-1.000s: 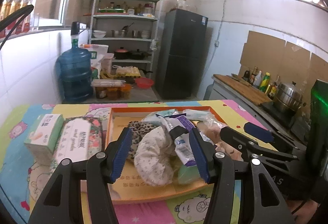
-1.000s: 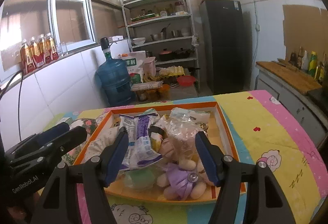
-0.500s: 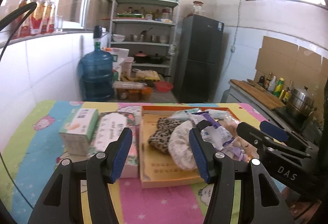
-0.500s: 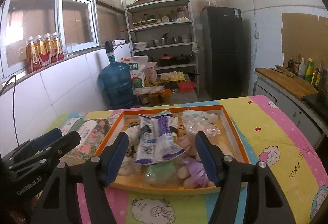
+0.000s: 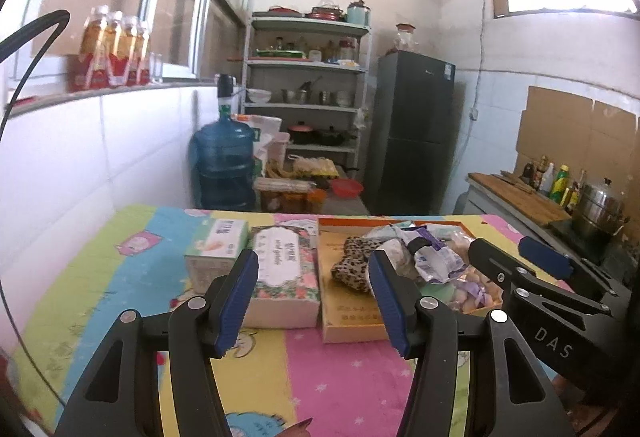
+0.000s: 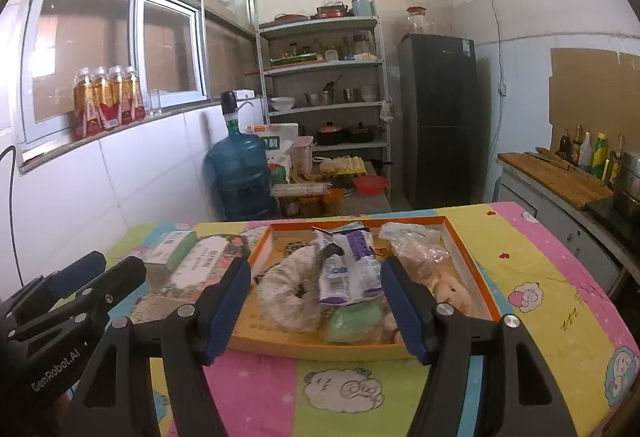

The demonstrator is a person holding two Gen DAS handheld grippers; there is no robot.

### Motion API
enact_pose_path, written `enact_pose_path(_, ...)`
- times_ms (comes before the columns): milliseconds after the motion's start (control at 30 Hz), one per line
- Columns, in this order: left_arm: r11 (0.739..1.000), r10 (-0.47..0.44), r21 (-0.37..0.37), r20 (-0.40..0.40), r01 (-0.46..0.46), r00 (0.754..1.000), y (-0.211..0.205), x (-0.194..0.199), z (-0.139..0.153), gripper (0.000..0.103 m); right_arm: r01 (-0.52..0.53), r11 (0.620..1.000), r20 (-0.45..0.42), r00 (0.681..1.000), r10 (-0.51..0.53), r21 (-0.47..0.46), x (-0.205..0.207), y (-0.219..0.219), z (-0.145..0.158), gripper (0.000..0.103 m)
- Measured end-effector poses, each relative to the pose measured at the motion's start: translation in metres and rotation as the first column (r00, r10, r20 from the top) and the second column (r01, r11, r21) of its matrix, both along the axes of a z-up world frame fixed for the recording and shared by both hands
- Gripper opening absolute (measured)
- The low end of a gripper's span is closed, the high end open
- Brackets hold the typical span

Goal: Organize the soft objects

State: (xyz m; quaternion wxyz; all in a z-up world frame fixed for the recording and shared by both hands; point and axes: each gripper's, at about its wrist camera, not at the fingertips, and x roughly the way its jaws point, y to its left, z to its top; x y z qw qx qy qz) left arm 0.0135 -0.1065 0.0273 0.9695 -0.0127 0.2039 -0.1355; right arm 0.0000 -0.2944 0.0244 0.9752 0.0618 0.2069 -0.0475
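Observation:
An orange-rimmed tray [image 6: 472, 265] on the cartoon-print table holds several soft things: a white speckled scrunchie [image 6: 286, 287], a purple-and-white soft packet [image 6: 352, 267], a green pouch [image 6: 354, 321], a clear bag [image 6: 412, 243] and a beige plush [image 6: 450, 287]. In the left wrist view the tray [image 5: 348, 325] also shows a leopard-print scrunchie [image 5: 354, 265]. My left gripper [image 5: 314, 301] is open and empty, short of the tray and the floral tissue pack [image 5: 282, 273]. My right gripper [image 6: 316, 307] is open and empty before the tray's front edge.
A green-and-white tissue box [image 5: 218, 251] sits left of the floral pack. Beyond the table stand a blue water jug [image 6: 240, 177], metal shelves [image 6: 324, 97] and a dark fridge [image 6: 440, 117]. A counter with bottles [image 6: 560, 173] and a steel pot [image 5: 600, 211] lies to the right.
Both grippers have pulled back and up from the tray, so the tray looks smaller and farther. The left view has shifted left, bringing the tissue packs between its fingers. Both stayed open.

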Motion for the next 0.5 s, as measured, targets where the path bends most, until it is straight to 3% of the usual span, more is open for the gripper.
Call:
enact_pose_path(300,0.998,0.069,0.014,0.011,-0.069,0.998,0.027,-0.034,0.005,0.062,0.06,0.997,-0.005,0.998,-0.061,-0.057,-0.028,0.031,0.002,0.067)
enact_pose_path(500,0.995,0.094,0.019,-0.004,-0.094,0.996,0.041,-0.053,0.0,0.062,0.052,0.998,-0.007,0.999,-0.052,-0.048,-0.045,0.047,-0.005,0.067)
